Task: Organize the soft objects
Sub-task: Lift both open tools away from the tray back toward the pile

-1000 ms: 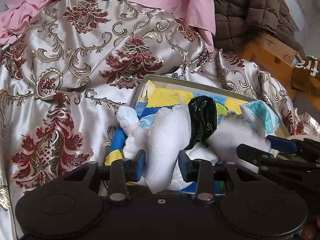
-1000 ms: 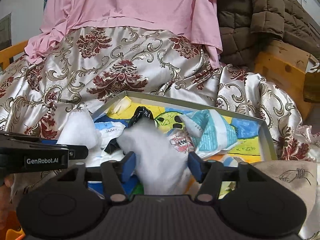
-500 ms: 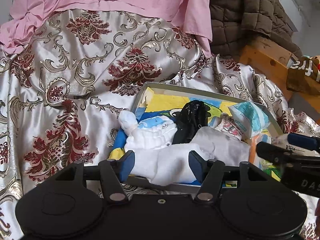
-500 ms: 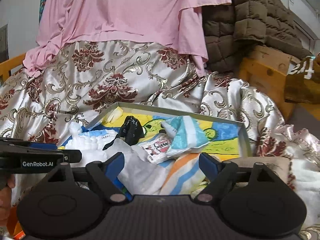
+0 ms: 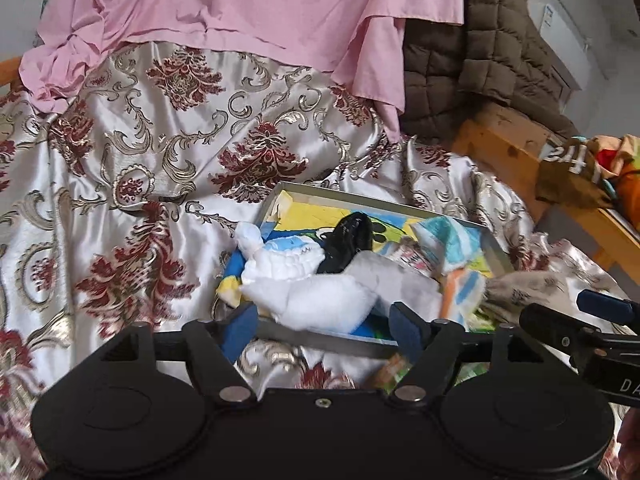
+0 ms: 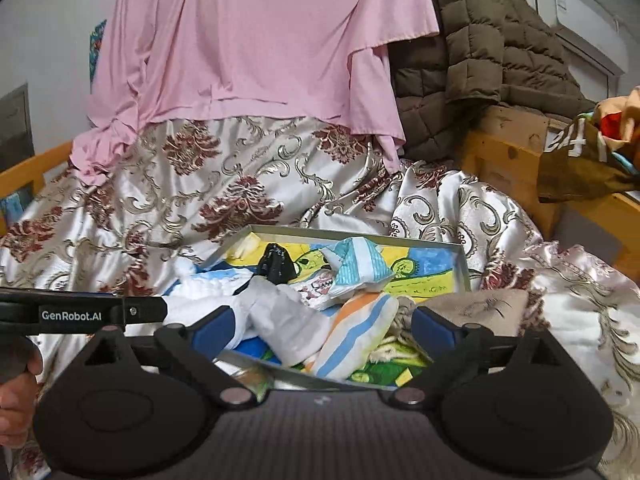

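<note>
Left wrist view first: left gripper (image 5: 320, 322) jaws opening, pads clear of the white sock (image 5: 316, 300), which lies slumped at the near edge of the tin tray (image 5: 320, 338) on the satin bedspread (image 5: 120, 160). Right gripper (image 6: 322, 328) opening too, nothing pinched; grey sock (image 6: 288, 328) and striped sock (image 6: 356, 332) lie in the tray just ahead of it. Light, floppy, a bit fluffy, I'd say; no fragility. Best pinched at a bunched fold or the cuff, or they'll droop and drag neighbours like the black sock (image 6: 276, 266).
</note>
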